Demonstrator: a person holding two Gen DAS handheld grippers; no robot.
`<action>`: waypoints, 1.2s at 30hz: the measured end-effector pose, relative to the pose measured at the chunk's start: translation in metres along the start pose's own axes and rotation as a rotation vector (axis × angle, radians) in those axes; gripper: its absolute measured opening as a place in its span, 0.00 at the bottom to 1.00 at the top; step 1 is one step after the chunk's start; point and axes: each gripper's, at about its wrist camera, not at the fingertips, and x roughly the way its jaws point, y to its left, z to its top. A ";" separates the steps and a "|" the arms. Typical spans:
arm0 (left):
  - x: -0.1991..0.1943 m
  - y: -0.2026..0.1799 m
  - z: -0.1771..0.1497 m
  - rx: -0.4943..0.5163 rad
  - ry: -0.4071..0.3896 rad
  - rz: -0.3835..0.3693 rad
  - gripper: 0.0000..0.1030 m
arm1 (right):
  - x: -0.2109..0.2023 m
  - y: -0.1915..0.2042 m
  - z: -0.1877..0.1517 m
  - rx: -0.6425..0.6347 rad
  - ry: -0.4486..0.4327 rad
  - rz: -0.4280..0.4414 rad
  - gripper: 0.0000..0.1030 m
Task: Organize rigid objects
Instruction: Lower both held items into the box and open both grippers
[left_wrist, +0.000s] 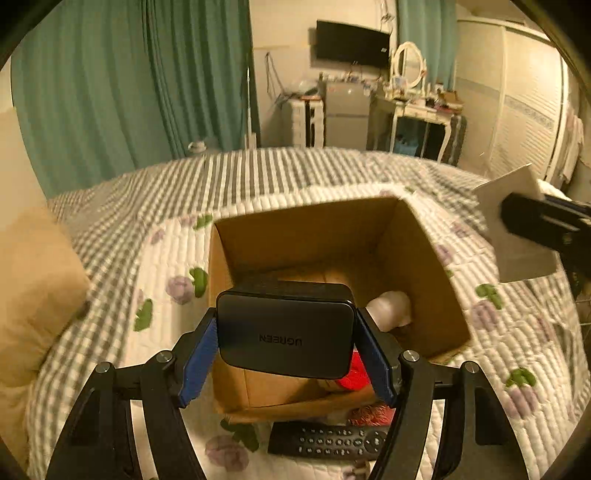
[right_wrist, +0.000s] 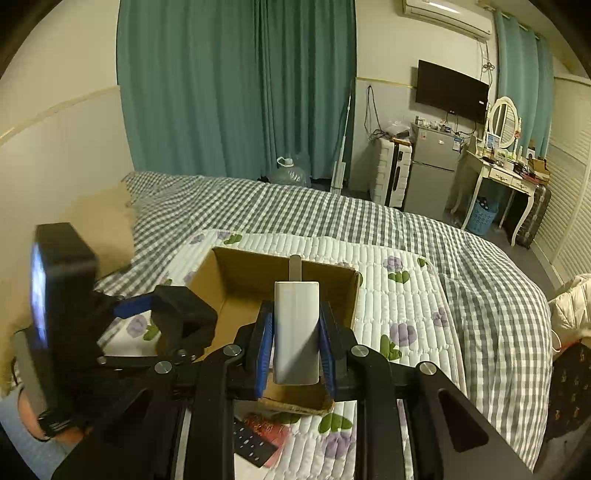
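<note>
An open cardboard box (left_wrist: 417, 254) stands on the floral quilt on the bed. My left gripper (left_wrist: 286, 354) is shut on a black UGREEN charger (left_wrist: 284, 332) and holds it above the box's near edge. Inside the box lie a white rounded object (left_wrist: 391, 306) and something red (left_wrist: 356, 373). My right gripper (right_wrist: 297, 347) is shut on a white rectangular charger (right_wrist: 296, 328) with a metal prong at its far end, above the box (right_wrist: 240, 277). The right gripper with the white charger (left_wrist: 517, 229) also shows in the left wrist view at the right edge.
A black remote control (left_wrist: 328, 441) lies on the quilt in front of the box, next to a red patterned item (left_wrist: 373, 413). A tan pillow (left_wrist: 33, 295) lies at the left. Beyond the bed stand a fridge (right_wrist: 432, 173), suitcase and dressing table (right_wrist: 502, 173).
</note>
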 end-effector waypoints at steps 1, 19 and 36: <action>0.009 0.000 -0.001 0.000 0.007 0.001 0.70 | 0.007 -0.002 -0.001 0.004 0.008 0.004 0.22; 0.026 0.002 0.014 -0.031 -0.048 0.025 0.71 | 0.064 -0.025 -0.015 0.030 0.085 0.011 0.22; 0.028 0.027 0.002 -0.057 -0.029 0.032 0.76 | 0.129 -0.017 -0.009 0.055 0.128 0.006 0.57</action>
